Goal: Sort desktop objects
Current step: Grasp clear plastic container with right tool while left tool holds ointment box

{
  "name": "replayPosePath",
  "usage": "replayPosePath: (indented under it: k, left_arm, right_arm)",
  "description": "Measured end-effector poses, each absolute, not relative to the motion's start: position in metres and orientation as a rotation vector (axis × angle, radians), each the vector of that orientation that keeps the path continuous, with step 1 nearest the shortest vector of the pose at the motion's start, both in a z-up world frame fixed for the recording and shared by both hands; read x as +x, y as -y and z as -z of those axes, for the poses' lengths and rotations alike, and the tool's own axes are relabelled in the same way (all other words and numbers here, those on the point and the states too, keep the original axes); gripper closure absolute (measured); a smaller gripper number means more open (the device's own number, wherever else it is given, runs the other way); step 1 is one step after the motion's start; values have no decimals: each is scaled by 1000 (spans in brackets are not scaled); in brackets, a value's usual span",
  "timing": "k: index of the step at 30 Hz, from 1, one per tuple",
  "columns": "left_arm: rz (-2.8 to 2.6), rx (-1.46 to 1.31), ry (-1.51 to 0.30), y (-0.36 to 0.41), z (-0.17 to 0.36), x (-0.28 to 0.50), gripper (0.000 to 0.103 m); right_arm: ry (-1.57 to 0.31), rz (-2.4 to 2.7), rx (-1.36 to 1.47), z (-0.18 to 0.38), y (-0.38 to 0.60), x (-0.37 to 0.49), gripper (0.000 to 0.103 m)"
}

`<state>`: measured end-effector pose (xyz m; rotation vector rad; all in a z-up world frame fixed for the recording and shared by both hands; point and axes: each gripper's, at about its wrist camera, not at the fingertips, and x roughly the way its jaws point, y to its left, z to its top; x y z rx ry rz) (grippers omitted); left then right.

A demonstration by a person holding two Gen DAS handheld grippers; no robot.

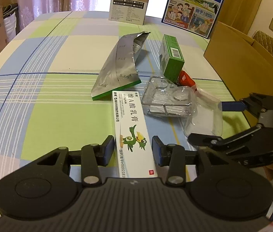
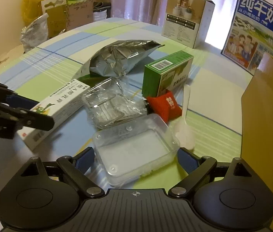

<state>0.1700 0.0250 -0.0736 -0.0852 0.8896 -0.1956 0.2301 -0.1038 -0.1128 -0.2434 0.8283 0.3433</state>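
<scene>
Left tongs (image 1: 133, 150) wide apart, straddling the near end of the white ointment box (image 1: 131, 129) flat on the counter (image 1: 40, 96); pads not touching it. Landmark: green box (image 2: 165, 73). Foil bag (image 2: 117, 58) left of it, wire rack in plastic wrap (image 2: 109, 106) in front-left, red packet (image 2: 164, 106) in front. Right tongs (image 2: 135, 159) wide apart around the clear plastic tray (image 2: 134, 150), no firm contact visible.

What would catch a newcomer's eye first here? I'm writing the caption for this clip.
Each open gripper straddles one item: the left gripper the long white ointment box, the right gripper the clear plastic tray. Behind them lie a crumpled silver foil bag and an upright green box.
</scene>
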Motion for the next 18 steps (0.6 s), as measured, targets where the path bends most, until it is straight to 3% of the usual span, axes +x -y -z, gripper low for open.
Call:
replayPosePath:
  k: [4,8,10,12,15,18]
  left_arm:
    - [200,-77,-892,-24,74,169,59]
    - [202,-78,-895,-23,75,170,59]
    - [201,-81,-894,-24,75,170,59]
    - [200,-85,-892,-24,74,170,57]
    - [205,-77,-889,-23,74,169,51]
    - [211,-59,-899,-19,75,169,51]
  right_arm:
    - [-833,-344,-231,118,107,237,4]
    - [-837,-362,-220,118,108,239,4]
    - [-861,-363,-209,117,109,240,5]
    - [-898,-342,-200,113,109,238,13]
    - [-966,-281,-142,106,113,229,14]
    - [-990,-315,-58,101,116,216,15]
